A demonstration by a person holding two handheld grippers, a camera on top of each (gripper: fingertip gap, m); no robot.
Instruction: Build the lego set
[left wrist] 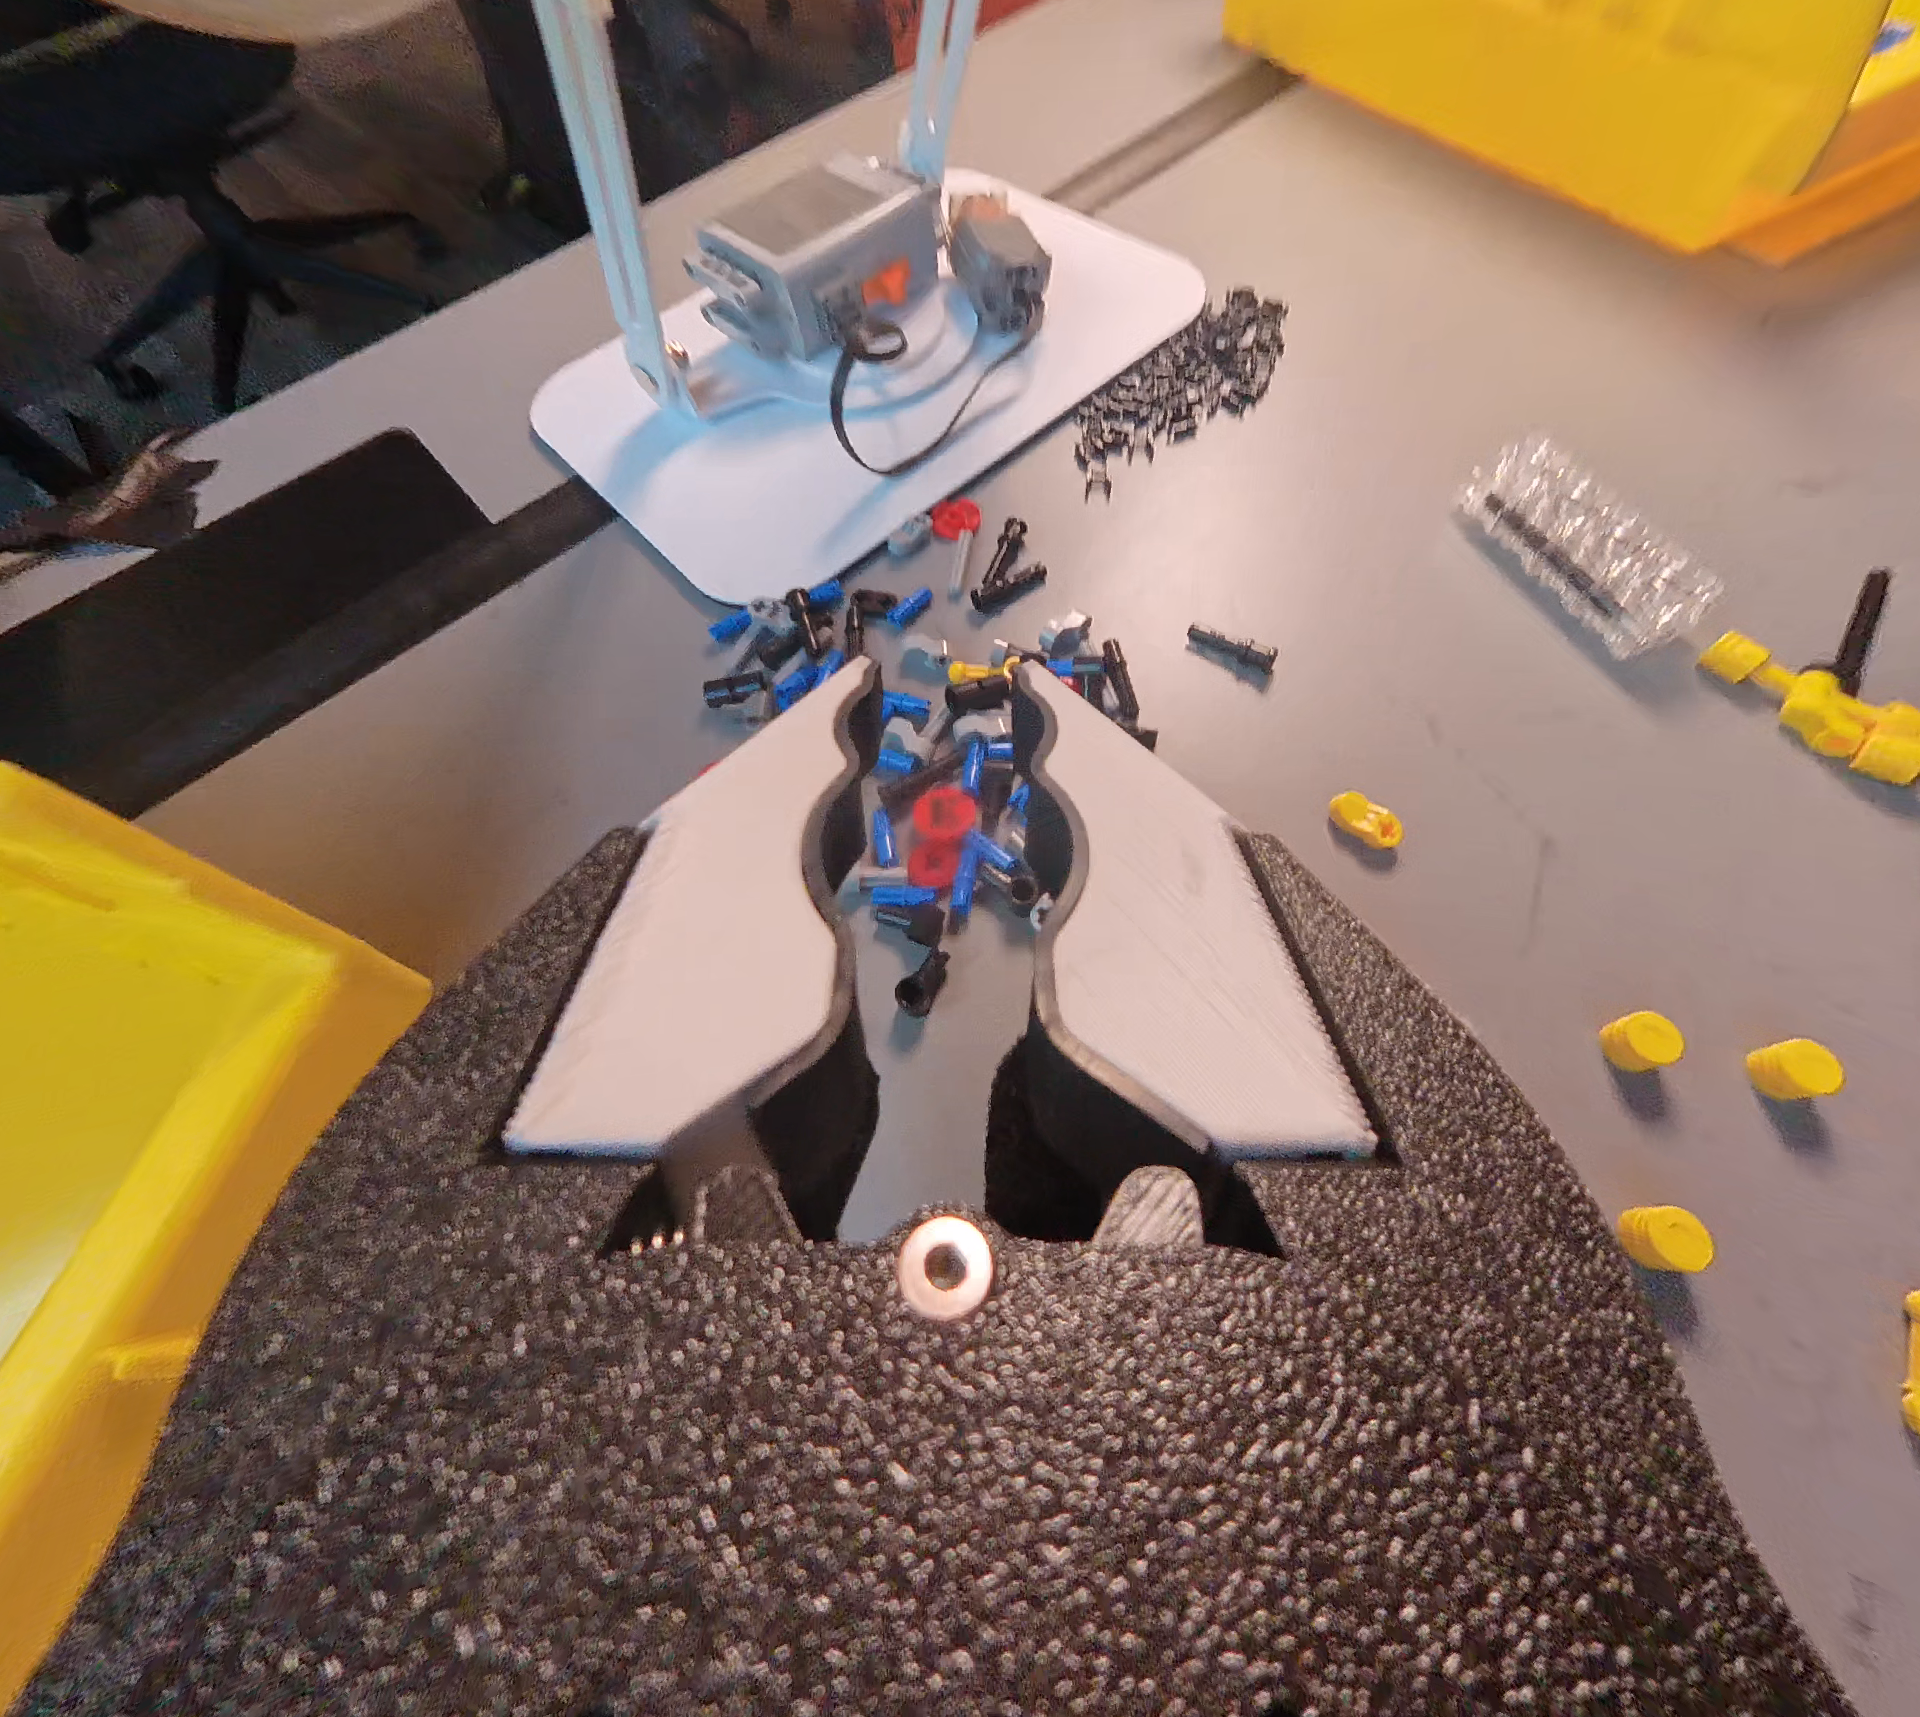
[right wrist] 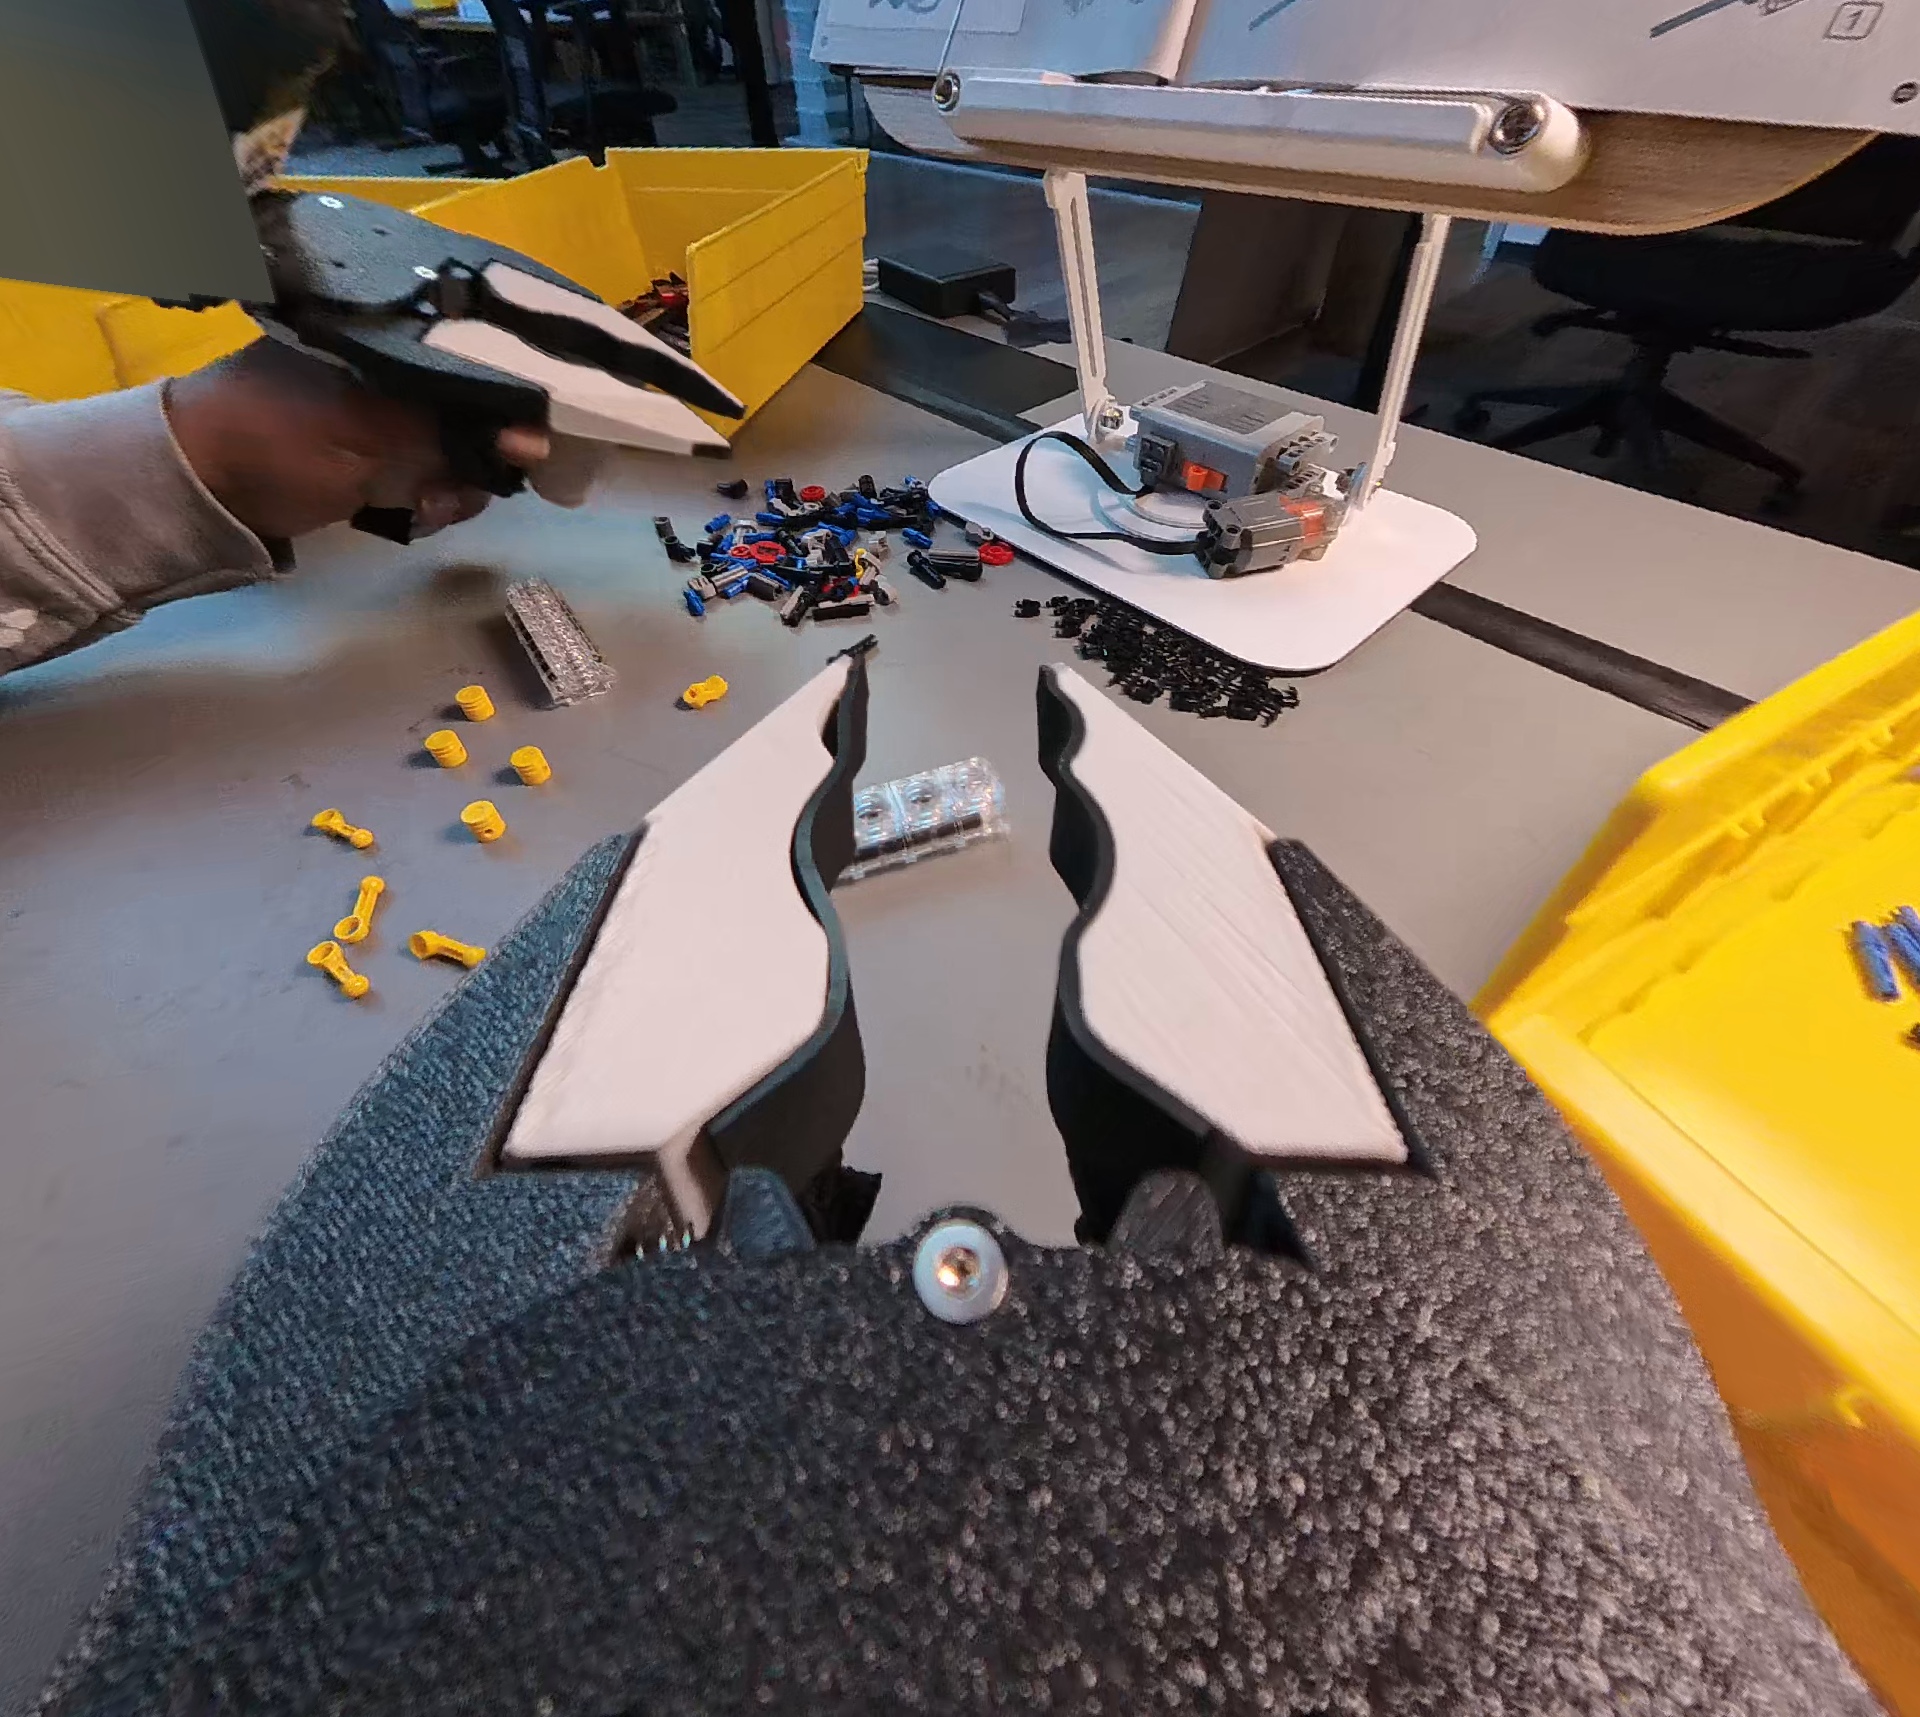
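My left gripper (left wrist: 948,675) is open and empty, held over a pile of small blue, black, red and grey pins (left wrist: 935,794) on the grey table. In the right wrist view the same gripper (right wrist: 717,420) hovers above that pile (right wrist: 810,550), held by a hand. My right gripper (right wrist: 951,680) is open and empty, with a clear plastic block (right wrist: 925,815) lying on the table between its fingers. A heap of black connectors (right wrist: 1164,659) lies just beyond its right finger.
A white stand base (right wrist: 1351,597) carries a grey battery box (right wrist: 1226,431) and motor (right wrist: 1278,529), with an instruction booklet above. Yellow bins stand at the right (right wrist: 1714,1096) and back left (right wrist: 748,254). Yellow bushes (right wrist: 478,763) and a second clear block (right wrist: 556,639) lie left. The gap from one gripper's tips to the other's is roughly 25 cm.
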